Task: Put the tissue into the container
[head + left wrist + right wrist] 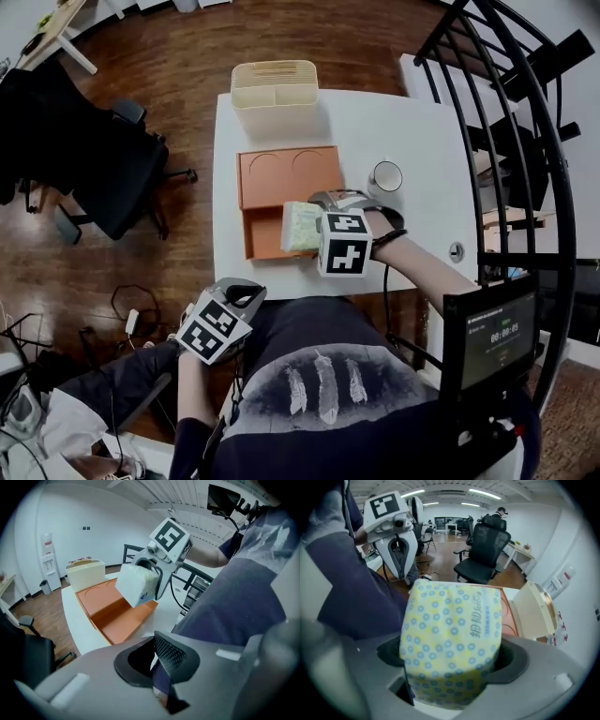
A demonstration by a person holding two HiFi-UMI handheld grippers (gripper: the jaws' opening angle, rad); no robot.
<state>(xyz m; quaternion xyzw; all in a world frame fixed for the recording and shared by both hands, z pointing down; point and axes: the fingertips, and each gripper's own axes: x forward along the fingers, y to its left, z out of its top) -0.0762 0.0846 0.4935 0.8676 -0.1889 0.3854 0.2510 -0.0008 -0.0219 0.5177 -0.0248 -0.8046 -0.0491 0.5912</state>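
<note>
A tissue pack with blue and yellow dots hangs over the near right corner of the orange container, above its open tray part. My right gripper is shut on the tissue pack, whose sides fill the space between the jaws. In the left gripper view the tissue pack floats above the orange container. My left gripper is low beside the person's lap, off the table, with its jaws together and nothing in them.
The white table also carries a cream basket behind the container and a white cup to its right. A black office chair stands left of the table. A black metal railing runs along the right.
</note>
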